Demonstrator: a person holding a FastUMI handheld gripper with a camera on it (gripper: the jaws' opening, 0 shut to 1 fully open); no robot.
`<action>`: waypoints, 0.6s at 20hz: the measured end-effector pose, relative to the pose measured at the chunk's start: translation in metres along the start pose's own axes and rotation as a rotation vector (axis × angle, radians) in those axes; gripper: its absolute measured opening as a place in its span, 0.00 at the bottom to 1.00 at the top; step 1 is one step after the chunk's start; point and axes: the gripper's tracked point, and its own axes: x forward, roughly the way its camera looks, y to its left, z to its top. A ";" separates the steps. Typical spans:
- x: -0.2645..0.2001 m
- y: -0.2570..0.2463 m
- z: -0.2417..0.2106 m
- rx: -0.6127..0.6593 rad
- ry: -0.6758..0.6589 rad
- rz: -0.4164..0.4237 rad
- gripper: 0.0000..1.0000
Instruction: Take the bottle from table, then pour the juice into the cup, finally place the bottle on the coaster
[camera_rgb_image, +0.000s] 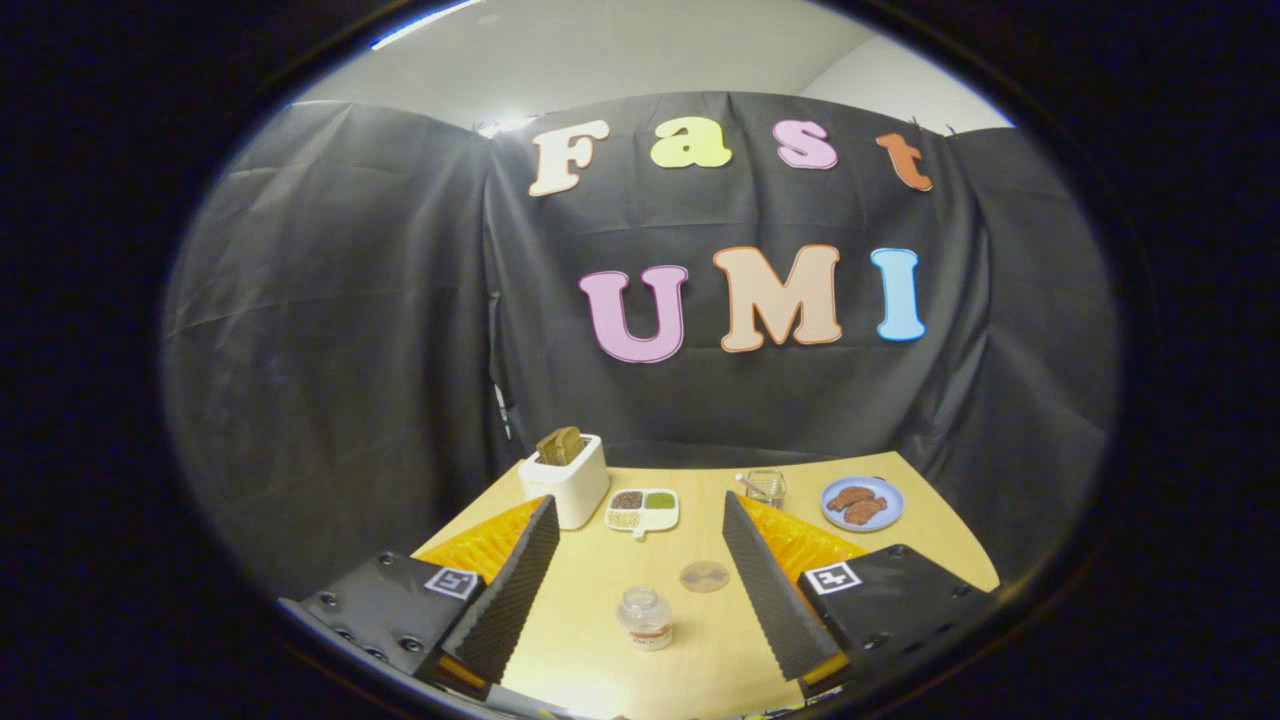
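While your tongs (640, 575) hang above the near part of the table (930, 525), their two ribbed black fingers (515, 590) stand wide apart and have hold of nothing. You have the small clear bottle (645, 617) upright on the light wooden table between the fingers, close to the near edge, and neither finger touches it. It has a clear cap and a pale label around its lower half; whether juice is inside you cannot tell.

Just beyond the bottle, a little toward the right finger, the round translucent coaster (704, 576) lies flat on the table, apart from the bottle. Farther on, near the far edge, you see the clear glass cup (765, 487) with a thin stick (748, 485) leaning in it.

At the far right corner sits a blue plate (884, 517) carrying brown food pieces (856, 503). A white divided dish (668, 520) with dark, green and pale fillings lies toward the far edge, left of the cup. Touching or just beside it, at the far left corner, a white toaster (575, 485) holds brown toast (560, 444) standing in its slot.
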 end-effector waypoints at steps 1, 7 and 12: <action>-0.002 0.002 -0.003 0.003 -0.004 -0.011 1.00; -0.012 0.014 -0.019 0.043 -0.024 -0.087 1.00; -0.022 0.025 -0.050 0.047 0.008 -0.170 1.00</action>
